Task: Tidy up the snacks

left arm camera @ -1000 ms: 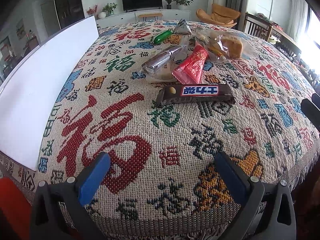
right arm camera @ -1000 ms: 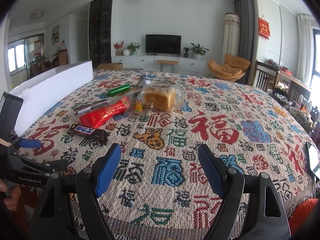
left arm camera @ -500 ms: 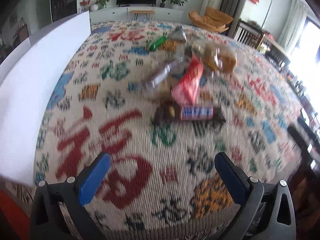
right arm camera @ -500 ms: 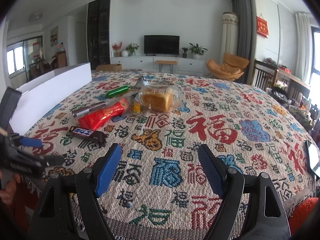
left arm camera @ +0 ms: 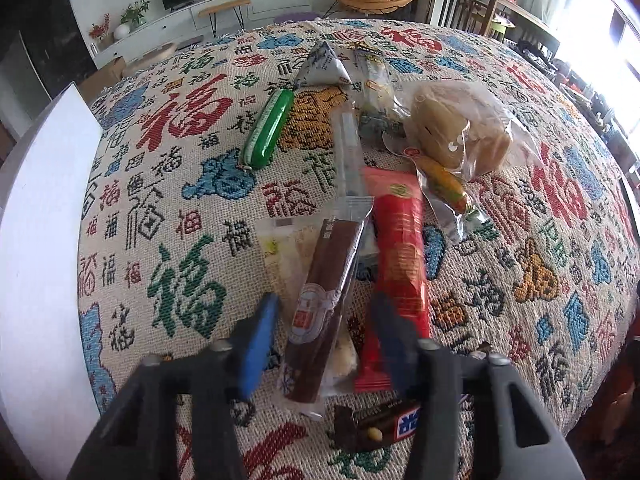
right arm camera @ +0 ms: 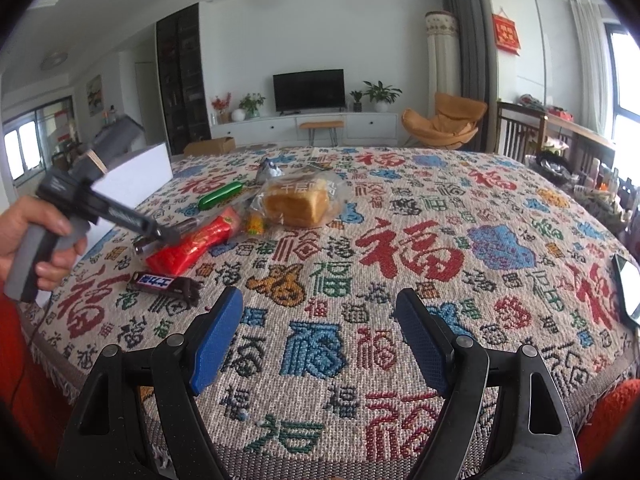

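Presently, left wrist view: the left gripper [left arm camera: 324,320] has just been closing, its jaws narrowed around the brown snack bar [left arm camera: 324,300] but with gaps visible, apparently to lift it from the pile on the tablecloth [left arm camera: 180,168]. Right wrist view: the right gripper [right arm camera: 318,332] hangs wide and empty, seemingly waiting.

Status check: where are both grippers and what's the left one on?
Left gripper over the brown bar in clear wrap, jaws just closing round it, grip unconfirmed. Right gripper open, empty. Red packet lies against that bar.
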